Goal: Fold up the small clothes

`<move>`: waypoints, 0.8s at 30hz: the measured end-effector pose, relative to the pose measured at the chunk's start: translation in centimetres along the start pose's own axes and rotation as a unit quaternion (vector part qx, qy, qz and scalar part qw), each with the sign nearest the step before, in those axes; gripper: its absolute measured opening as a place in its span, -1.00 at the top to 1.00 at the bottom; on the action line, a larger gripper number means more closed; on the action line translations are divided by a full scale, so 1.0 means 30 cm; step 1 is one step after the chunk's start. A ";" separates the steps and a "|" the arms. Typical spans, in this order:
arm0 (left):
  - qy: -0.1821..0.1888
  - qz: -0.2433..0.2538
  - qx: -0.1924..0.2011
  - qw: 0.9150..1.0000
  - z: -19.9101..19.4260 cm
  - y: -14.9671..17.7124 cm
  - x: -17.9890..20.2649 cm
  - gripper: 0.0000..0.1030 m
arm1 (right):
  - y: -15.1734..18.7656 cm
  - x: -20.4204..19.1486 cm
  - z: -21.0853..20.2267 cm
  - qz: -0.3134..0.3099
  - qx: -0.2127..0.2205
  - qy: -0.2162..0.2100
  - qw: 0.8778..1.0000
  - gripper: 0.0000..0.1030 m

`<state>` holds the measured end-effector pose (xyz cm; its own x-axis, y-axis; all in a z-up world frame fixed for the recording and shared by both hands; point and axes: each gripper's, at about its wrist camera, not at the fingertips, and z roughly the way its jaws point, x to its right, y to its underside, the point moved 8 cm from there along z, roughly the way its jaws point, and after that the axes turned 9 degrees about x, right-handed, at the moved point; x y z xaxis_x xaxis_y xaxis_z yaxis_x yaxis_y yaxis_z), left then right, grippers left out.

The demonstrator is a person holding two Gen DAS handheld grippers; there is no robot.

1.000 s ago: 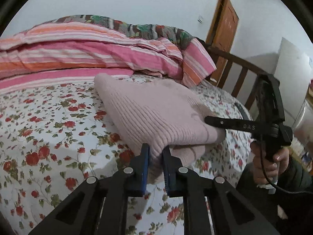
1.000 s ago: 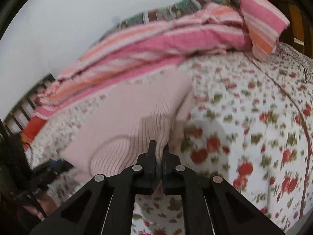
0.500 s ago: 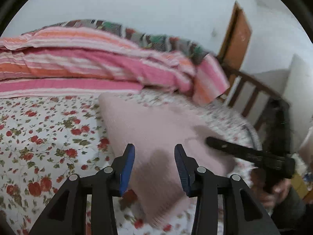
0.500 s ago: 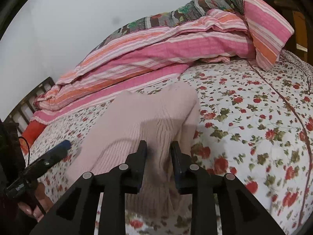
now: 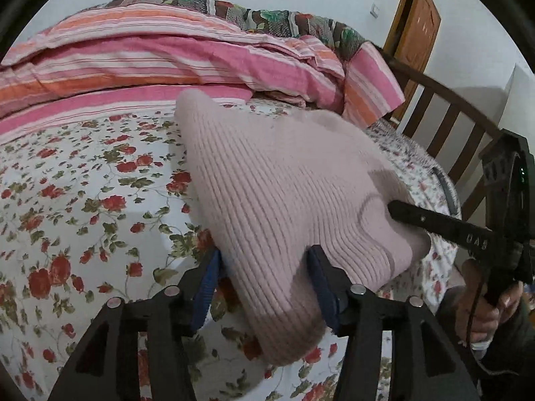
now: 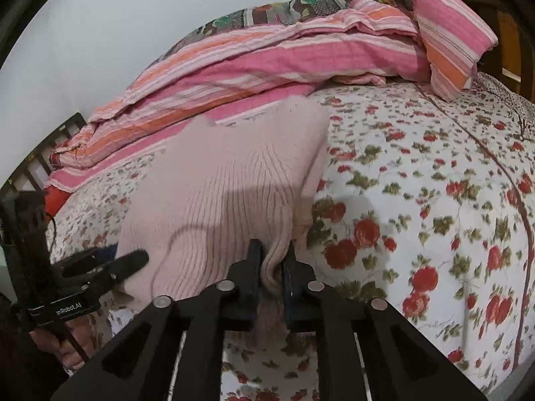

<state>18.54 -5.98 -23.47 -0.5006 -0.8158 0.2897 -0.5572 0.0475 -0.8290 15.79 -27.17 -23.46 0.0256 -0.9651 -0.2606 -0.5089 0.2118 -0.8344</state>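
L gripper (image 5: 264,279), lower centre, jaws just spreading, straddles folded pink knit sweater (image 5: 284,193); R gripper (image 6: 271,264) pinches its edge. Fold looks done; next, R lets go.

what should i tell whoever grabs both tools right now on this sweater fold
Left tool: jaws apart and just been opening, straddling the near edge of the folded pink sweater; the blue pads do not seem to press it.
Right tool: jaws narrow, a bunched fold of the sweater's edge between them, apparently pinched; they closed slightly just now.
Sweater lies folded in a thick stack on the floral bedsheet, in front of the striped quilt.
Done: sweater looks folded into a compact stack.
Left: let go with the right tool, back both off, then smooth or square the near edge if needed.
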 end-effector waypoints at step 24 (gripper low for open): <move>-0.014 -0.086 0.092 0.992 -0.175 -0.107 -0.226 -0.11 | -0.083 0.013 0.298 0.127 -0.085 -0.110 0.982 -0.17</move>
<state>20.25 2.42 -20.27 -0.3886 -0.8182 0.4236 -0.5014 -0.1979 -0.8423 24.76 -26.68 -25.83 0.0551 -0.8244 -0.5633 -0.6587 0.3940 -0.6410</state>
